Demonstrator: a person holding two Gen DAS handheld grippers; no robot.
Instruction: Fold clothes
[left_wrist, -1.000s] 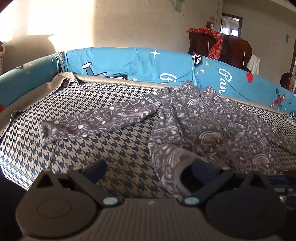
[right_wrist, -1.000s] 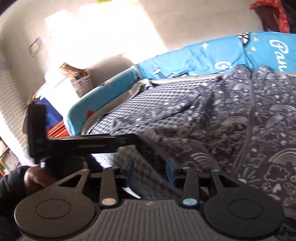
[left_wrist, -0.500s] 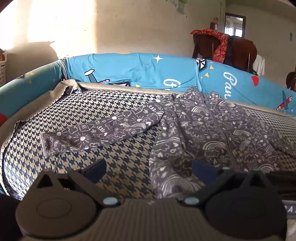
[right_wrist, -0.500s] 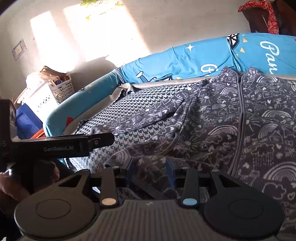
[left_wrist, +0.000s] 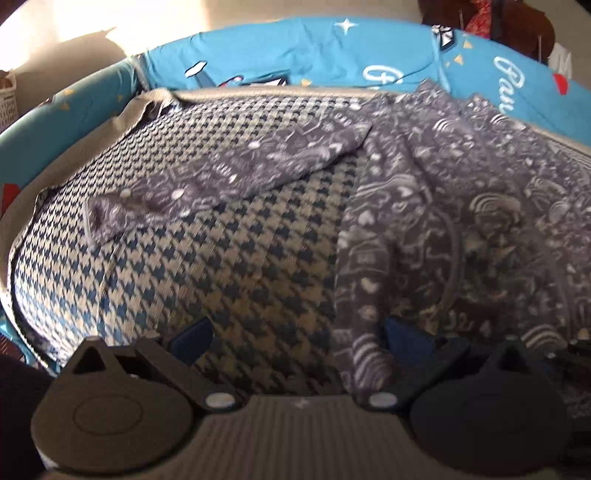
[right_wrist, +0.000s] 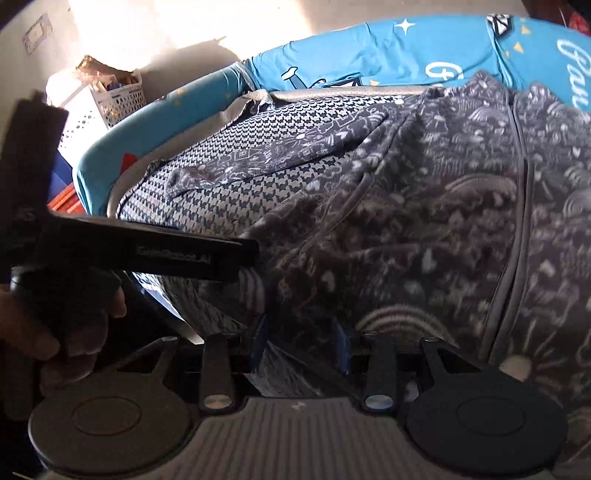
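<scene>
A grey zip-up garment with white doodle print (left_wrist: 461, 221) lies spread on the houndstooth mattress (left_wrist: 240, 266), one sleeve (left_wrist: 240, 173) stretched out to the left. My left gripper (left_wrist: 295, 339) is open wide, low over the mattress; its right fingertip (left_wrist: 402, 338) is at the garment's near left edge. In the right wrist view, the garment (right_wrist: 424, 221) fills the right side. My right gripper (right_wrist: 299, 345) is open with a narrower gap, and the garment's near hem lies between its fingers. The left gripper's body (right_wrist: 166, 254) shows here, held by a hand (right_wrist: 55, 332).
Blue printed bumpers (left_wrist: 332, 51) wall the mattress at the back and left. A white basket (right_wrist: 107, 99) with items stands by the wall beyond the left bumper. Dark furniture (left_wrist: 487, 18) with red cloth stands behind the far bumper.
Both grippers have moved forward and down to the garment's near edge. The left fingers stay wide apart; the right gap is unchanged, with the hem now between its fingers.
</scene>
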